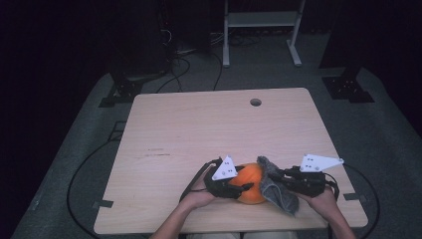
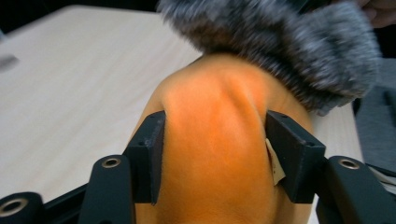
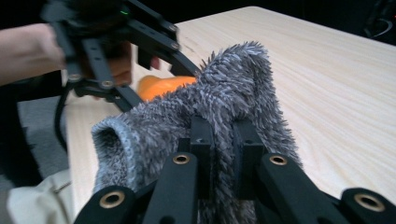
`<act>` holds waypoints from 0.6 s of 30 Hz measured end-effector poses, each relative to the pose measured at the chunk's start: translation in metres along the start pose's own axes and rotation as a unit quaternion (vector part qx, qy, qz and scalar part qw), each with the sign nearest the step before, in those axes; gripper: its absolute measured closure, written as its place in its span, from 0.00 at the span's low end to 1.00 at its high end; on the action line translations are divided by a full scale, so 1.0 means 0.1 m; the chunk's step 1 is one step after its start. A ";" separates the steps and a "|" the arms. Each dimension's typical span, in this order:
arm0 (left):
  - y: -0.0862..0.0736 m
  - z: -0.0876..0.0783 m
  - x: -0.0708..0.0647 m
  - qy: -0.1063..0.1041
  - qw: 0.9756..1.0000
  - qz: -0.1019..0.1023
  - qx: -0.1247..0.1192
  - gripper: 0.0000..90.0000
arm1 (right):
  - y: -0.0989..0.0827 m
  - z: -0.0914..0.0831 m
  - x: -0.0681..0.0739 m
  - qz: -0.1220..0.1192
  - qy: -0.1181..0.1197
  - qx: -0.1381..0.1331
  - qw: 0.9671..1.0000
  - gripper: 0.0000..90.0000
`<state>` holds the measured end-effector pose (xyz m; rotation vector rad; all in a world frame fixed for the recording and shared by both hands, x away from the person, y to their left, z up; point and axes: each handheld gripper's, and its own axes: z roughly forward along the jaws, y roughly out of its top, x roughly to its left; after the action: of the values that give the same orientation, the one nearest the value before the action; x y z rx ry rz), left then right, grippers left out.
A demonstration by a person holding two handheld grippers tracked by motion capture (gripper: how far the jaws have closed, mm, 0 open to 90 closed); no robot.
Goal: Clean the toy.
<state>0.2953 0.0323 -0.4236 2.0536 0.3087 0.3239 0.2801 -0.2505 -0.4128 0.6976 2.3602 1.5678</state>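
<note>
left gripper pinches an orange pumpkin; right gripper clamps a grey fluffy cloth against it. wiping looks underway, not finished.

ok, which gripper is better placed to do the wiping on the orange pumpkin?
Right, probably. The right gripper is shut on the grey cloth, which already lies against the pumpkin; the left gripper is clamped on the pumpkin, steadying it.

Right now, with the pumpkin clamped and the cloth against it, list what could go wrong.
1. The left gripper pinches the orange pumpkin across its rounded, ribbed sides; it could slip out under wiping pressure.
2. The right gripper holds only a fold of the grey fluffy cloth; it may pull free.
3. The pumpkin sits near the table's front edge and could roll off.
</note>
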 end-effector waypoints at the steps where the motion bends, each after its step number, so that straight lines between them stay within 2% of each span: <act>1: 0.01 -0.02 0.00 0.011 1.000 0.007 -0.004 0.48 | 0.00 0.02 0.00 -0.001 -0.003 0.000 1.000 0.90; 3: 0.03 -0.06 0.02 0.011 1.000 0.014 -0.001 0.47 | -0.01 0.05 -0.01 0.003 -0.003 0.004 1.000 0.90; 5: 0.04 -0.08 0.05 -0.006 1.000 0.000 -0.002 0.40 | -0.04 0.10 -0.01 0.000 0.002 0.015 1.000 0.90; 7: 0.03 -0.08 0.10 -0.017 0.999 -0.024 -0.020 0.31 | -0.05 0.14 0.02 -0.010 0.012 0.023 1.000 0.90; 8: 0.03 -0.07 0.11 -0.012 0.999 -0.030 -0.021 0.27 | -0.05 0.16 0.04 -0.013 0.020 0.025 0.999 0.90; 10: -0.01 -0.03 0.12 0.000 1.000 -0.026 0.005 0.23 | -0.05 0.18 0.07 -0.017 0.025 0.024 0.999 0.90; 13: -0.07 -0.01 0.13 -0.009 0.999 -0.030 0.017 0.31 | -0.07 0.18 0.05 -0.014 0.012 0.034 0.999 0.90; 15: -0.08 -0.02 0.13 -0.015 0.999 -0.032 0.022 0.34 | -0.10 0.16 0.00 -0.008 -0.012 0.048 0.999 0.90; 17: -0.08 -0.03 0.13 -0.026 0.999 -0.024 0.032 0.35 | -0.11 0.12 -0.05 0.003 -0.029 0.048 0.998 0.90; 18: -0.09 -0.03 0.12 -0.031 0.999 -0.020 0.034 0.36 | -0.10 0.11 -0.04 0.003 -0.026 0.044 0.999 0.90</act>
<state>0.3049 0.0434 -0.4287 2.1178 0.3266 0.2266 0.2862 -0.2469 -0.4265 0.7550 2.4037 1.4379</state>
